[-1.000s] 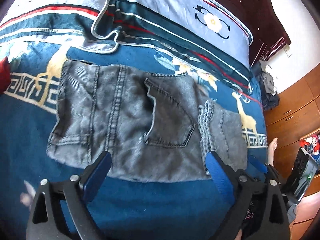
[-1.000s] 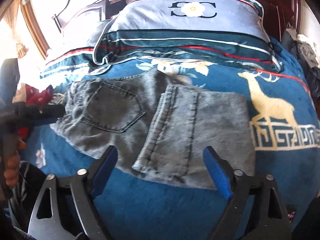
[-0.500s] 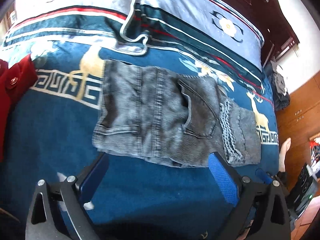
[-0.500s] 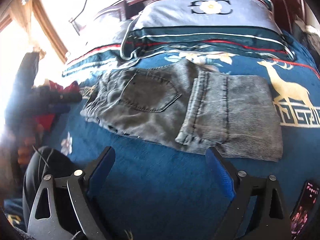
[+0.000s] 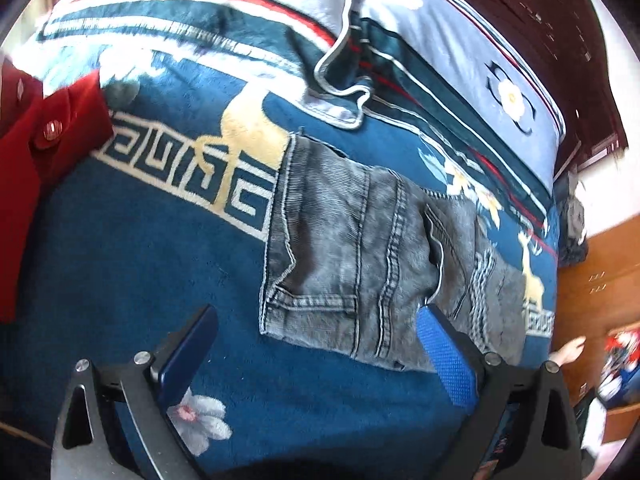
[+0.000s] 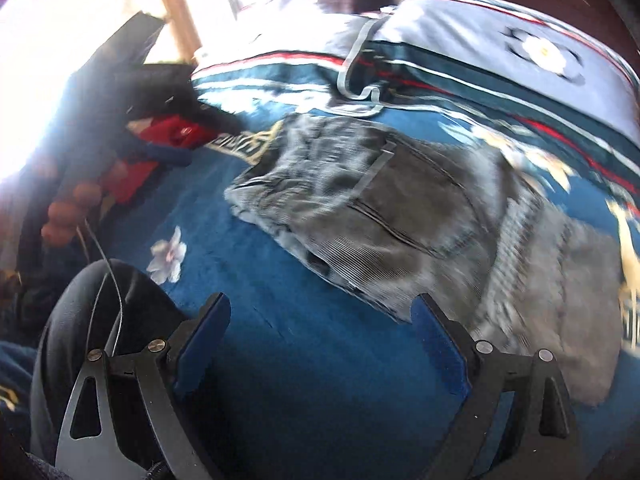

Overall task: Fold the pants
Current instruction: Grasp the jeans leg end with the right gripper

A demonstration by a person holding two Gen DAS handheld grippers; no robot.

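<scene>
The grey denim pants [image 5: 360, 248] lie folded into a compact rectangle on the blue patterned bedspread [image 5: 132, 264], back pocket up, legs folded over on the right. They also show in the right wrist view [image 6: 400, 216], blurred. My left gripper [image 5: 316, 336] is open and empty, held above the bed just in front of the pants' near left corner. My right gripper [image 6: 320, 320] is open and empty, held above the bedspread in front of the pants' near edge.
A pillow [image 5: 460, 64] lies at the head of the bed before a dark wooden headboard [image 5: 560, 20]. A red garment [image 5: 44, 152] lies at the left edge. Wooden drawers [image 5: 600, 280] stand on the right. The person's dark-trousered knee [image 6: 96, 320] is at lower left.
Both grippers have pulled back from the pants and swung left; the pants look smaller and further right. The pants lie as before. Both grippers stay open.
</scene>
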